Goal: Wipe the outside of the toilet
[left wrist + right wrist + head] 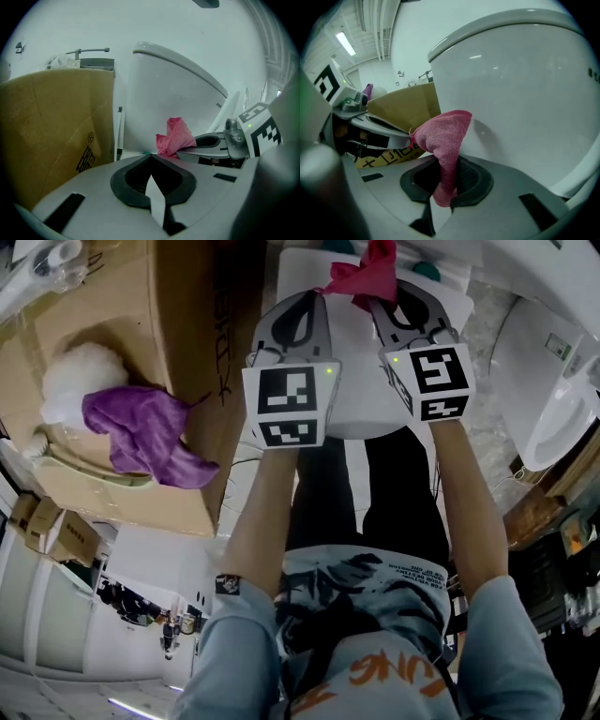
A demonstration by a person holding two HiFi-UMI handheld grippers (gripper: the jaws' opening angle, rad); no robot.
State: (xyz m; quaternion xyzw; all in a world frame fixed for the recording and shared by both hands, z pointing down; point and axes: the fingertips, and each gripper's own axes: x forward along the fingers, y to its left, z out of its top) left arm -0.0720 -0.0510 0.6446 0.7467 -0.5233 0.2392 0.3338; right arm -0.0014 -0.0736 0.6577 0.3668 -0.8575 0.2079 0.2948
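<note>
Gripping pink cloth in R gripper jaws, near toilet outer wall. Holding L gripper alongside, jaws together, empty. Beside toilet: cardboard box w/ purple cloth on top.

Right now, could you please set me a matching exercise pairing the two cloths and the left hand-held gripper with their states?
1. pink cloth
2. purple cloth
3. left hand-held gripper

A. lying on the cardboard box
B. jaws together, holding nothing
C. clamped in the right hand-held gripper

Pairs: 1-C, 2-A, 3-B.
</note>
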